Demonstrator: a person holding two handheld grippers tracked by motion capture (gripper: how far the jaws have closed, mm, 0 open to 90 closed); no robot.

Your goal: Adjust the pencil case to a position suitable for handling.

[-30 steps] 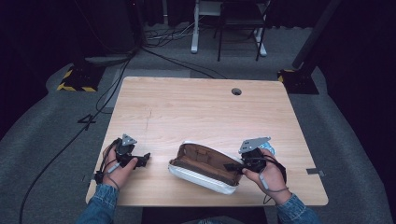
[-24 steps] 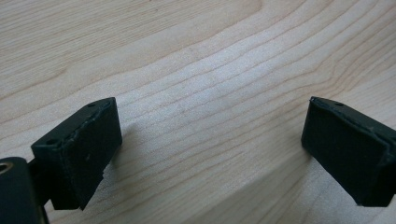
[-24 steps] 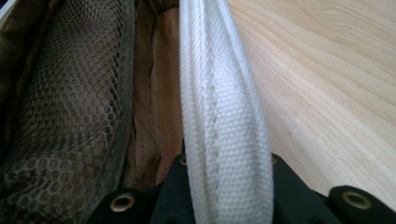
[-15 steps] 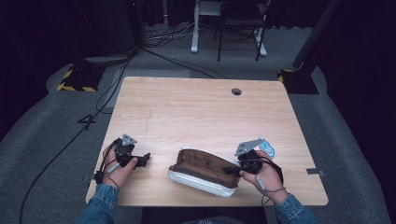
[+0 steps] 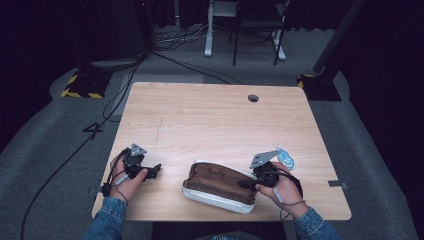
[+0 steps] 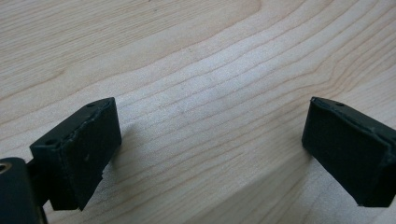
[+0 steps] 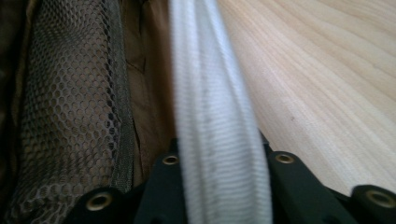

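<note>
An open pouch, brown inside with a white outer shell, lies near the front edge of the wooden bench, right of centre. The right hand-held gripper is clamped on the pouch's white rim at its right end, mesh lining beside it. Toward the front left corner, the left hand-held gripper rests with jaws wide apart, holding nothing.

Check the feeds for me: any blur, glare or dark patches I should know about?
High view: table evenly lit, no glare, floor around it very dark. Left gripper view: wood grain sharp, soft shadows beside the jaws. Right gripper view: the pouch's white rim is soft and out of focus up close; mesh lining dim.
</note>
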